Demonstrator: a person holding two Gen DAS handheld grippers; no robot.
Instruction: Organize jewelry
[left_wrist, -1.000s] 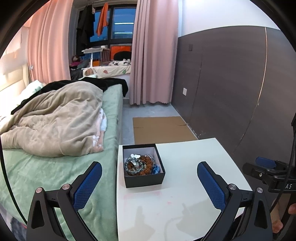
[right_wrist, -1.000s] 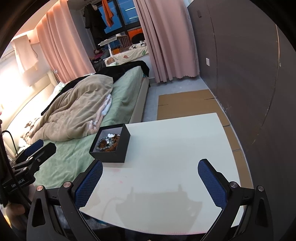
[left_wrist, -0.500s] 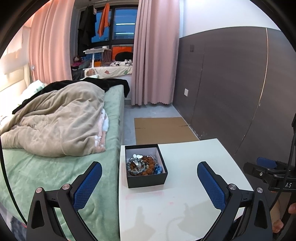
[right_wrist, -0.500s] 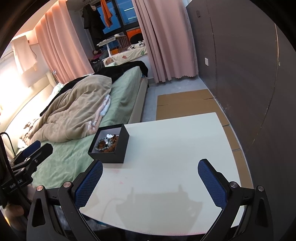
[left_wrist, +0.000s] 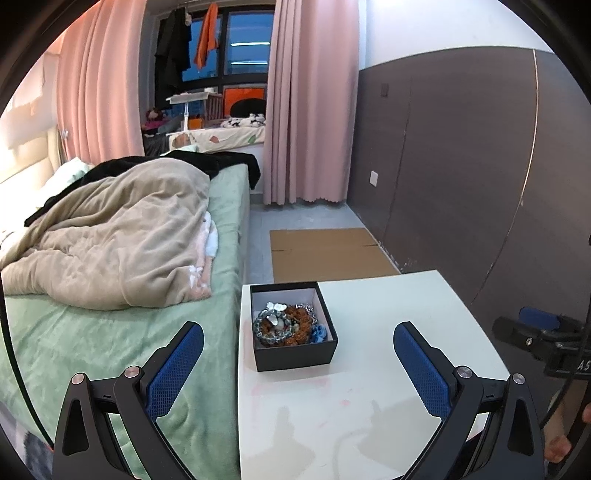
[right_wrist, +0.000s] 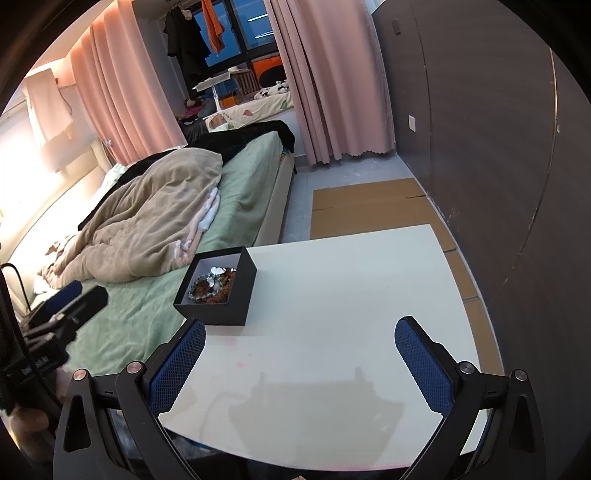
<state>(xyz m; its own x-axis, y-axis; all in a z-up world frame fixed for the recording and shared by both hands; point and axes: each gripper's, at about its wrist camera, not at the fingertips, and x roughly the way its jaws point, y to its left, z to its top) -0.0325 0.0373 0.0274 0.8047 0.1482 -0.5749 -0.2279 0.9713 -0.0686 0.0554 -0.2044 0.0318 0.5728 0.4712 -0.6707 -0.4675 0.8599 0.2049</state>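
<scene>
White counter (left_wrist: 388, 369) beside a green bed (left_wrist: 92, 343): left gripper (left_wrist: 297, 363) released, empty; black jewelry box (left_wrist: 293, 325) at its 12 o'clock. Right gripper (right_wrist: 299, 360) released too, with the box (right_wrist: 218, 291) at 10 o'clock.

Matt black box (left_wrist: 295, 354) on smooth, faintly glossy white table (left_wrist: 388, 398).
</scene>
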